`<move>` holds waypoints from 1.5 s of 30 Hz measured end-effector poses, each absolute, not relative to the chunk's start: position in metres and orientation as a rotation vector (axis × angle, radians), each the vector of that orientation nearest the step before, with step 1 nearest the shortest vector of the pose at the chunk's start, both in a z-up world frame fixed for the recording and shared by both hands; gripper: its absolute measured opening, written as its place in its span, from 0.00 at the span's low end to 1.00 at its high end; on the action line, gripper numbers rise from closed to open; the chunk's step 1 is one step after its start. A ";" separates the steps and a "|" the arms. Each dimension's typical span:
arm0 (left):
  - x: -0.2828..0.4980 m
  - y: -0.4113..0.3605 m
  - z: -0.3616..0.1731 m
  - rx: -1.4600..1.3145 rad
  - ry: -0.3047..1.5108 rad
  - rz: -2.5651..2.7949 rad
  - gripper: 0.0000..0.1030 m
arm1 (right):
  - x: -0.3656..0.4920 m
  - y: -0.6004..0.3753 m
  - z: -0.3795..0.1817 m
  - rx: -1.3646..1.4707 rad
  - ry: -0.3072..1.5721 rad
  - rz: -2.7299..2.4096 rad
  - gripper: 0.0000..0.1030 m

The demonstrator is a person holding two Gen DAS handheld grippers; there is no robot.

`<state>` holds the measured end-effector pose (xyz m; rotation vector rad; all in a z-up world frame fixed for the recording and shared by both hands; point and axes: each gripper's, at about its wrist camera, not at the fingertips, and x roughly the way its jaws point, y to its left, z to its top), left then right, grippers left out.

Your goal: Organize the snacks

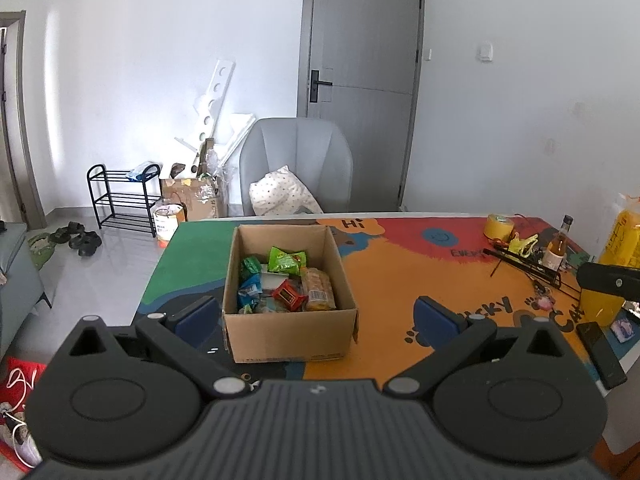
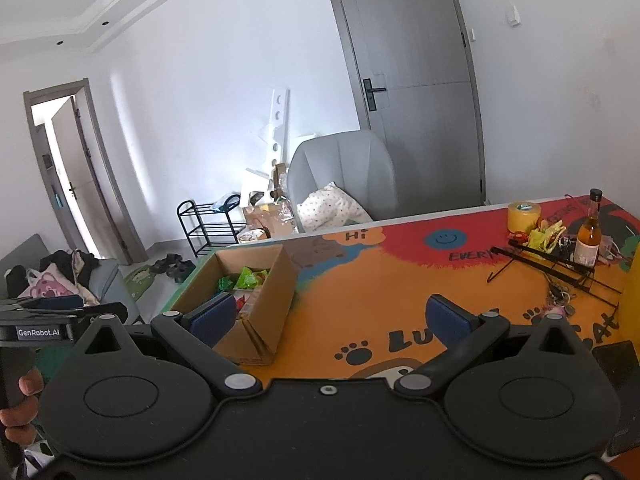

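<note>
An open cardboard box (image 1: pixel 290 332) stands on the colourful table mat (image 1: pixel 400 288) and holds several snack packets: a green bag (image 1: pixel 286 260), a red pack (image 1: pixel 289 295), an orange-yellow pack (image 1: pixel 318 290) and blue ones (image 1: pixel 250 290). My left gripper (image 1: pixel 318 320) hovers just in front of the box, open, with nothing between its fingers. In the right wrist view the same box (image 2: pixel 256 300) sits to the left, green packets (image 2: pixel 250 278) showing inside. My right gripper (image 2: pixel 334 322) is open and empty above the mat, its left finger (image 2: pixel 212 318) in front of the box's near corner.
On the table's right side lie a yellow tape roll (image 2: pixel 524 216), a glass bottle (image 2: pixel 588 236), a black wire stand (image 2: pixel 548 264) and a tall yellow bag (image 1: pixel 616 264). A dark phone (image 1: pixel 602 354) lies near the right edge. A grey chair (image 1: pixel 296 164) stands behind the table.
</note>
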<state>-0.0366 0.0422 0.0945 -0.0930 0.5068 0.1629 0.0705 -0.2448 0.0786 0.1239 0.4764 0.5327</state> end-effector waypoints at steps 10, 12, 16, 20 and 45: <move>-0.036 0.041 0.095 -0.106 0.510 0.153 1.00 | 0.070 -0.244 0.079 0.114 0.483 0.546 1.00; -0.035 0.040 0.095 -0.104 0.509 0.152 1.00 | 0.069 -0.243 0.079 0.108 0.485 0.549 1.00; -0.036 0.040 0.095 -0.104 0.510 0.151 1.00 | 0.066 -0.243 0.080 0.106 0.477 0.550 1.00; -0.037 0.040 0.095 -0.106 0.509 0.153 1.00 | 0.067 -0.243 0.080 0.107 0.475 0.544 1.00; -0.037 0.043 0.096 -0.110 0.513 0.141 1.00 | 0.067 -0.240 0.082 0.080 0.479 0.539 1.00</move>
